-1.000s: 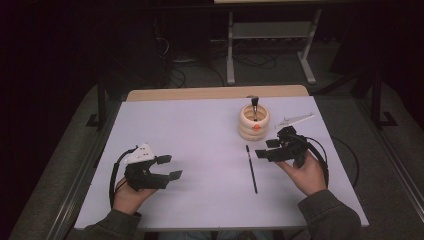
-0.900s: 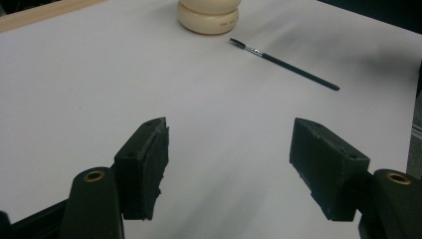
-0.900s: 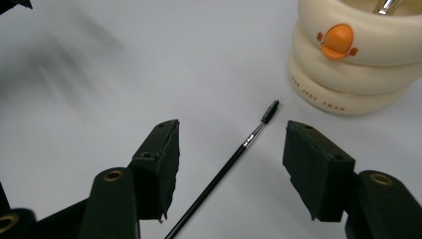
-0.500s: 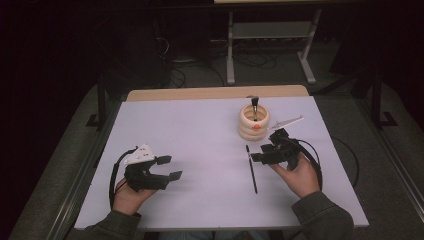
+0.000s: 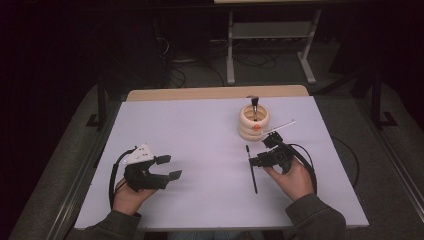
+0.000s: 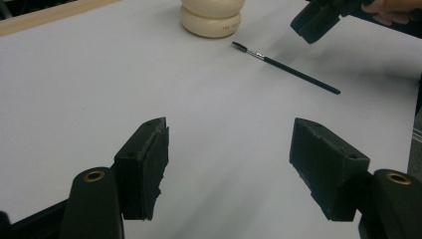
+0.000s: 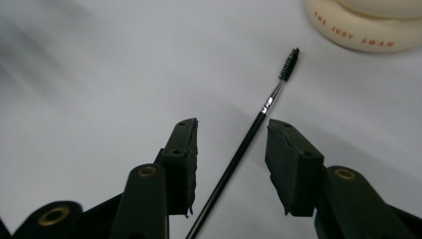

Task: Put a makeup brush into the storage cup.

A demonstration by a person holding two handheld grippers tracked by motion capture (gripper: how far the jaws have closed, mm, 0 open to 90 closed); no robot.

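Observation:
A thin black spoolie brush (image 5: 251,170) lies flat on the white table (image 5: 200,130), bristle end toward a cream ring-shaped holder (image 5: 254,123). My right gripper (image 5: 256,159) hovers low over the brush, open. In the right gripper view the brush handle (image 7: 239,154) runs between the two jaws of the right gripper (image 7: 231,167) without touching them. A dark-tipped brush (image 5: 254,104) stands upright in the holder. My left gripper (image 5: 169,167) rests open and empty at the table's left front; from the left gripper (image 6: 229,169) I see the brush (image 6: 286,69) and the holder (image 6: 211,20) farther off.
A thin white stick (image 5: 282,126) lies on the table just right of the holder, behind my right hand. Cables trail from both grippers. The table's wooden far edge (image 5: 215,92) borders a dark floor with a metal stand (image 5: 270,50).
My right gripper has moved left and toward the person, from beside the holder down over the black brush, so that its jaws now straddle the handle. The left gripper has stayed put.

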